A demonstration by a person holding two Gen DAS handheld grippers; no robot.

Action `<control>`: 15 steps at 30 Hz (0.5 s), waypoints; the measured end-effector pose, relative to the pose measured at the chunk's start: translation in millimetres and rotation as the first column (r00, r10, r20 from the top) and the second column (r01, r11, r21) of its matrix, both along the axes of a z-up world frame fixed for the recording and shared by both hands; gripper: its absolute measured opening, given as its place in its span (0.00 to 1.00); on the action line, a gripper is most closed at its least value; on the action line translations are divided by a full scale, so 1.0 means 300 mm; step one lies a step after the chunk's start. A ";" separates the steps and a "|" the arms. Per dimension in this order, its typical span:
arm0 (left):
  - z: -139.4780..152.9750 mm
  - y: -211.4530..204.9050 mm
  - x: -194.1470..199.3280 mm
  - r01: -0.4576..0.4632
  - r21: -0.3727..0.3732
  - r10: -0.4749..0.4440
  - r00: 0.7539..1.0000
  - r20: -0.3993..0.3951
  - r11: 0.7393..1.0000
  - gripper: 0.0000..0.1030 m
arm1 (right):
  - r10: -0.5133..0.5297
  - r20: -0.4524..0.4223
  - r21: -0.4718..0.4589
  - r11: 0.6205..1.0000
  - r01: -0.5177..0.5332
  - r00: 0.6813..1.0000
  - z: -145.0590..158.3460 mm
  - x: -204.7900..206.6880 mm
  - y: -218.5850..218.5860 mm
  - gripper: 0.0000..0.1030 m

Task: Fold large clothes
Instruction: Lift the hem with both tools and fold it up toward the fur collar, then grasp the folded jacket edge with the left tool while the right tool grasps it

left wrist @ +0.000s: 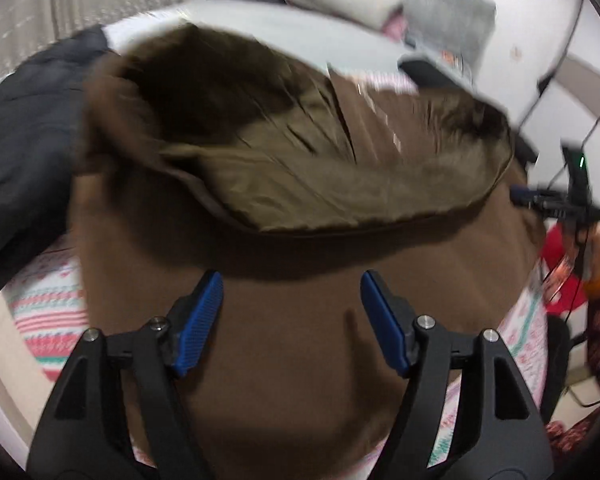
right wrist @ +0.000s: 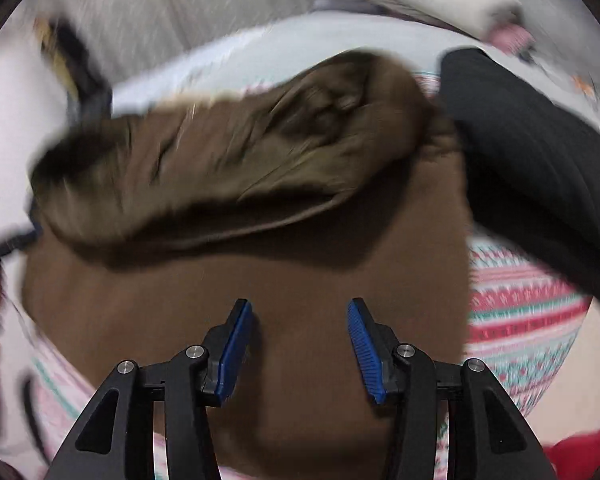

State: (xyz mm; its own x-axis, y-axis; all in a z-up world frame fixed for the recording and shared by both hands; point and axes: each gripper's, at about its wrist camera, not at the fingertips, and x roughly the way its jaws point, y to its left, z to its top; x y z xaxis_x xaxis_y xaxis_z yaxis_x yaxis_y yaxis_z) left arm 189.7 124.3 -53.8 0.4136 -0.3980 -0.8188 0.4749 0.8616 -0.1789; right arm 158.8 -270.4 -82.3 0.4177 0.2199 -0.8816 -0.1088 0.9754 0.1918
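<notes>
Both hand-held grippers, left (left wrist: pixel 291 322) and right (right wrist: pixel 300 350), had jaws apart, nothing between them, over the brown coat (left wrist: pixel 284 360) on the patterned bedspread (right wrist: pixel 528 332).

The coat (left wrist: pixel 284 352) under my left gripper (left wrist: pixel 291 320) is plain brown, its folded-over lining (left wrist: pixel 320 184) olive. My gripper pads (right wrist: pixel 236 344) are blue on black arms. The bedspread (right wrist: pixel 520 332) shows pink, red and teal bands on white; the garment beside it (right wrist: pixel 540 184) is black
</notes>
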 end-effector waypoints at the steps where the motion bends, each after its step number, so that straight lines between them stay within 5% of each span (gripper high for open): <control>1: -0.024 -0.028 0.036 0.005 0.013 -0.005 1.000 -0.018 1.000 0.70 | 0.024 -0.005 -0.038 0.999 -0.024 1.000 -0.015 0.027 0.037 0.49; 4: -0.036 -0.058 0.123 -0.016 0.037 0.016 1.000 -0.016 0.999 0.70 | 0.039 -0.018 -0.051 0.998 -0.040 0.999 -0.044 0.122 0.071 0.49; 7: 0.013 -0.041 0.224 -0.099 0.058 0.095 0.993 0.069 0.993 0.70 | -0.016 0.010 -0.045 0.999 0.017 1.000 -0.024 0.249 0.042 0.49; 12: 0.099 0.135 0.332 -0.336 -0.003 0.333 0.931 0.153 0.942 0.70 | -0.239 0.117 0.043 0.971 0.236 0.964 0.063 0.341 -0.158 0.49; 15: 0.154 0.239 0.304 -0.343 -0.064 0.349 0.914 0.209 0.937 0.70 | -0.320 0.153 0.086 0.947 0.310 0.935 0.102 0.328 -0.264 0.49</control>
State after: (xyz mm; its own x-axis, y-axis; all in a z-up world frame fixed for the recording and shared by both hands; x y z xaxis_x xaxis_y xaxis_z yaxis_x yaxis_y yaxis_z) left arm 280.9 196.0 -7.7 0.6928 -0.2179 -0.6874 0.1773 0.9755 -0.1305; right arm 257.3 -349.8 -51.7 0.6106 0.1041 -0.7851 0.1672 0.9521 0.2562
